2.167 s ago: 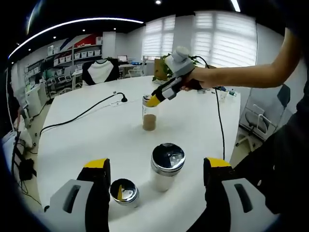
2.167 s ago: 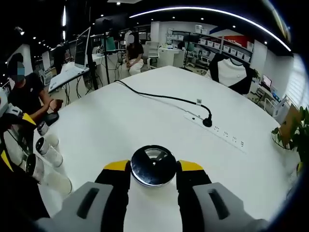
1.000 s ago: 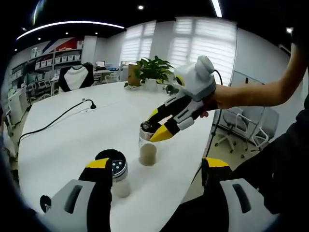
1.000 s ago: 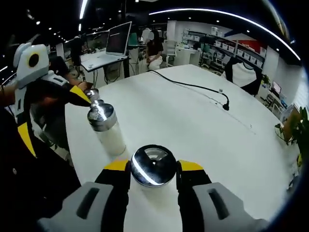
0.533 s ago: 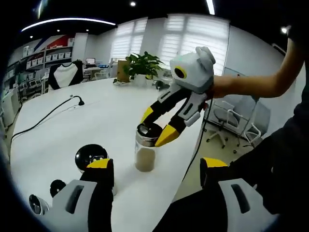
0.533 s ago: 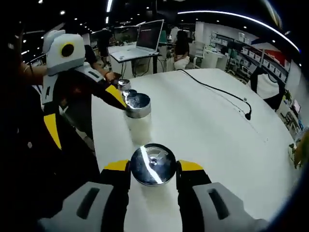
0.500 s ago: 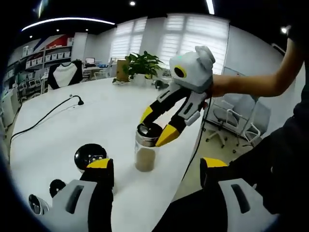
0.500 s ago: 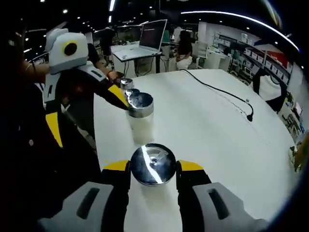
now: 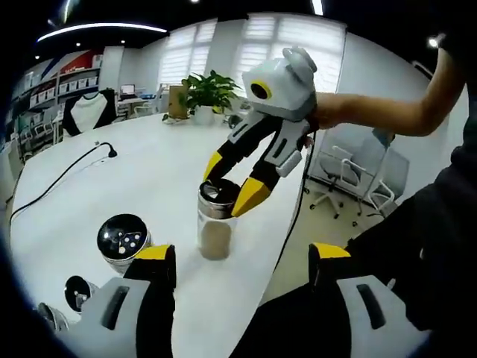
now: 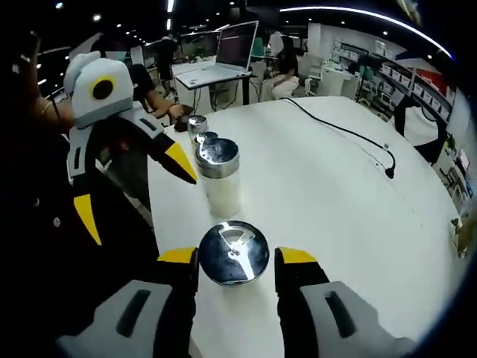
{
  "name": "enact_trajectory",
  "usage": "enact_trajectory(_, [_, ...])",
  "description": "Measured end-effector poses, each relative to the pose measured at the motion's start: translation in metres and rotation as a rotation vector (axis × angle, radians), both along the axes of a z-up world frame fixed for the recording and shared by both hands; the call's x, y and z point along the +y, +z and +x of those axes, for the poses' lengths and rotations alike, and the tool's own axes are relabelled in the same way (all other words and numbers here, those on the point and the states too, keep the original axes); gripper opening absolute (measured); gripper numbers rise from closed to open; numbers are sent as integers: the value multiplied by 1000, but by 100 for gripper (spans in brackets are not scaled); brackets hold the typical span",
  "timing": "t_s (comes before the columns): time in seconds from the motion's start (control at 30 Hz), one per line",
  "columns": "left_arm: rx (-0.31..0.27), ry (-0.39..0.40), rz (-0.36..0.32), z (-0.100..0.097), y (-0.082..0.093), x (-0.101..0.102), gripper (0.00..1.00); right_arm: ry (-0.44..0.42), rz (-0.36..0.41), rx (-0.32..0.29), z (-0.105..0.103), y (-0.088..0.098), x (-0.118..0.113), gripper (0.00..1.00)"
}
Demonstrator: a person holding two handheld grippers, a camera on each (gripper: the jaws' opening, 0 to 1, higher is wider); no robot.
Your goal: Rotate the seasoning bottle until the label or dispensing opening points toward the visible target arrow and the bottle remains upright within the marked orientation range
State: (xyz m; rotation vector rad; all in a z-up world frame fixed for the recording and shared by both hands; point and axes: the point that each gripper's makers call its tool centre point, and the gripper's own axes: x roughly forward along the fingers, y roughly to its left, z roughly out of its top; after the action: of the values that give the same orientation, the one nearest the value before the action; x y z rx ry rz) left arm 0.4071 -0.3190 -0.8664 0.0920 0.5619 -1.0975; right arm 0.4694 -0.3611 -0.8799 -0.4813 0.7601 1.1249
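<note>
Rotation step: we hold our right gripper (image 10: 235,262) around the seasoning bottle (image 10: 233,253) cap, grip unconfirmed, left gripper (image 9: 237,253) wide beside it; next, twist upright.

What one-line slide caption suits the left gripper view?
Right tool straddling the steel lid of a clear brown-spice bottle on a white table.
</note>
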Motion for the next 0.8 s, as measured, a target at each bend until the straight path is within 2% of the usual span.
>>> enact_trajectory(0.17, [-6, -24, 0, -1, 1, -3, 77, -28, -10, 4, 1, 0, -9, 40])
enact_trajectory(0.4, [-4, -28, 12, 1, -1, 3, 77, -124, -10, 15, 13, -4, -28, 40])
enact_trajectory(0.6, [-4, -16, 15, 2, -1, 9, 77, -139, -33, 6, 21, -7, -35, 40])
enact_trajectory(0.7, [-4, -10, 15, 3, -1, 12, 77, -138, -81, -2, 28, -13, -42, 40])
enact_trajectory(0.8, [-4, -8, 18, 1, -2, 14, 77, -148, -71, 9, 36, -12, -42, 40])
